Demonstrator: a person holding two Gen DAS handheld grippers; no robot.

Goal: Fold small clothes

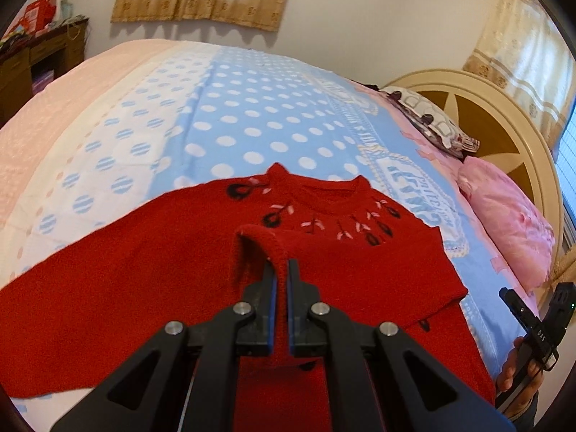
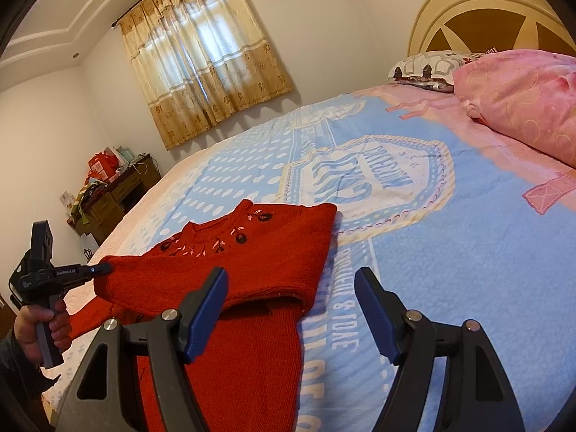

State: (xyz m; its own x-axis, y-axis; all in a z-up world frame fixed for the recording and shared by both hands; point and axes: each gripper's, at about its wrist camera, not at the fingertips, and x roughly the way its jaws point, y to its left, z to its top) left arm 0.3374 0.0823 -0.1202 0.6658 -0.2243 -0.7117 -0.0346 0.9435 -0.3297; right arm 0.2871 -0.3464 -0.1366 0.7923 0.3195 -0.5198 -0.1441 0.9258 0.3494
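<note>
Clamped on a ribbed red cuff, the jaws of the left gripper [image 1: 282,270] pinch one sleeve end of the red sweater [image 1: 201,252] and lift it over the garment's chest; the right gripper [image 2: 291,309] hangs above the bed with its jaws spread wide, holding nothing, its left blue-padded finger over the sweater's lower body and its right one over bare blanket. One sweater lies flat on the blanket [image 1: 252,115], neck toward twelve o'clock in the left wrist view: a coarse knit with a round ribbed collar and a ring of black-and-pink embroidered motifs below it. At three o'clock of the collar, its other sleeve already lies folded across the front. Fleecy and pale blue, the blanket has white polka dots and a lettered crest. Two pillows sit toward two o'clock: a pink pillow [image 1: 504,223] and a patterned pillow [image 1: 428,115] behind it, against a rounded cream headboard [image 1: 504,108]. Two curtained windows show, and one wooden desk [image 1: 32,61] at ten o'clock.
</note>
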